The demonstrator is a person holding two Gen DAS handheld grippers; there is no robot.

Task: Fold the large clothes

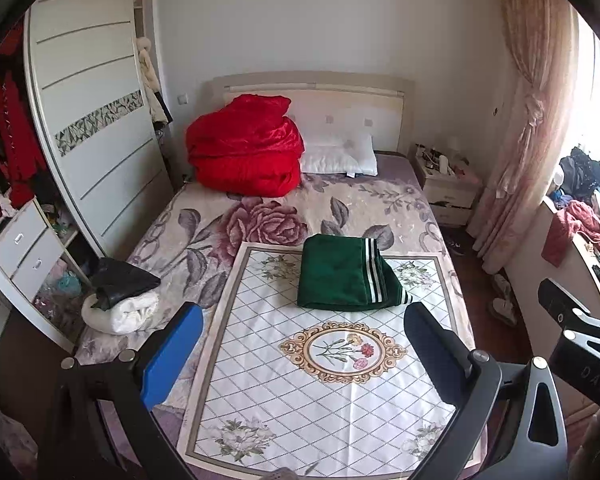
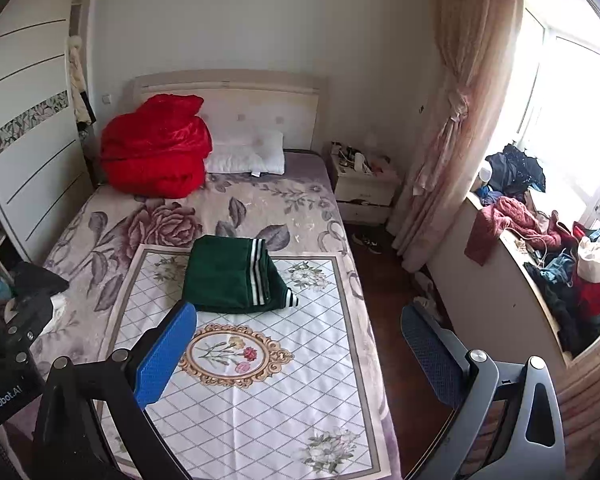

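while both grippers, left gripper (image 1: 304, 344) and right gripper (image 2: 300, 344), gape empty, the folded green garment (image 1: 346, 276) lies ahead, nearer the left.

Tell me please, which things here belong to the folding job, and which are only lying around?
Job:
- folded green garment with white stripes
- white quilted mat under it
- left gripper, right gripper, both open and empty

Lying about:
- red quilt
- white pillow
- nightstand
- clothes heap by the window
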